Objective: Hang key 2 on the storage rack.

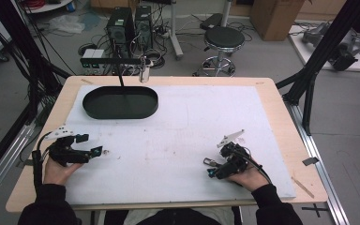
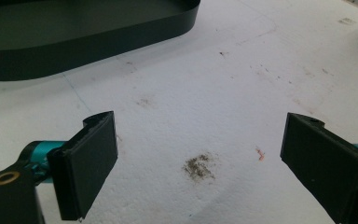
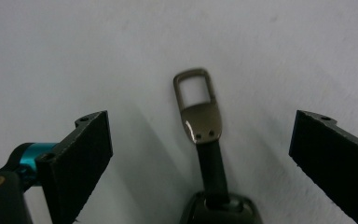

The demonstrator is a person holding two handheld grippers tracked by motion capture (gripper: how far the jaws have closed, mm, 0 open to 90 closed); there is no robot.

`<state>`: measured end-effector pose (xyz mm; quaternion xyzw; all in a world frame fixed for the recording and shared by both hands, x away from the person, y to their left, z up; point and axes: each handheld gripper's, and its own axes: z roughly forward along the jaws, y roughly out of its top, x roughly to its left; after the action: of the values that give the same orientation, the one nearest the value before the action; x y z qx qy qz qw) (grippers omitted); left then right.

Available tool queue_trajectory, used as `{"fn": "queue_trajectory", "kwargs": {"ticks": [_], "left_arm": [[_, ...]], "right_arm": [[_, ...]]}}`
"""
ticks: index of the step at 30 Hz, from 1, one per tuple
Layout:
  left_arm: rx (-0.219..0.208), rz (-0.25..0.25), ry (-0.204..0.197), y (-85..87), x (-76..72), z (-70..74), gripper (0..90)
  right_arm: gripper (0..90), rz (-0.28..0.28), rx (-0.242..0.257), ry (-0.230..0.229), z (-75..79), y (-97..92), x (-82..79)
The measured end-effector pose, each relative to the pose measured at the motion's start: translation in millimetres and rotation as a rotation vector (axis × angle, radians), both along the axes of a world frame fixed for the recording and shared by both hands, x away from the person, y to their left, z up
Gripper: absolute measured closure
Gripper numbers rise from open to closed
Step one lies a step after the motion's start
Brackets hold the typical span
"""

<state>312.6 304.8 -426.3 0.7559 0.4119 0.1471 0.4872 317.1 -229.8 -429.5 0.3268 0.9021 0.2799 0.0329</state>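
Observation:
A small metal clasp (image 3: 196, 105) on a short black strap (image 3: 213, 165) lies flat on the white mat (image 1: 183, 126). The strap runs into a dark glossy piece (image 3: 221, 210) at the bottom edge of the right gripper view. My right gripper (image 3: 205, 158) stands open around it, one jaw on each side, neither touching. From above, the clasp (image 1: 208, 161) shows at the tips of the right gripper (image 1: 214, 161), front right of the mat. My left gripper (image 1: 91, 144) rests open at the front left. Between the jaws of the left gripper (image 2: 200, 158) is only stained mat.
A black oval tray (image 1: 122, 115) with nothing in it sits at the back left of the mat, and its wall (image 2: 98, 46) is ahead of the left gripper. A thin black stand (image 1: 122, 75) rises behind it. A stool (image 1: 223, 40) and computer cases (image 1: 120, 26) stand beyond the table.

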Motion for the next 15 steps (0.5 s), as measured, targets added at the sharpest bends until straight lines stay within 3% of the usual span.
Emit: {"fn": "queue_trajectory", "kwargs": {"ticks": [2, 9, 15], "left_arm": [[-0.001, 0.001, 0.0, 0.0, 0.1, -0.1, 11.3], [0.0, 0.006, 0.0, 0.4, 0.4, -0.3, 11.3], [0.002, 0.004, 0.0, 0.2, 0.3, -0.2, 11.3]], "right_arm": [[7.5, -0.01, -0.014, -0.002, -1.8, -2.1, -3.1], [36.0, -0.031, 0.018, -0.032, 2.6, -11.3, -12.3], [50.4, -0.023, -0.054, -0.095, 1.5, -6.7, -18.3]]}}
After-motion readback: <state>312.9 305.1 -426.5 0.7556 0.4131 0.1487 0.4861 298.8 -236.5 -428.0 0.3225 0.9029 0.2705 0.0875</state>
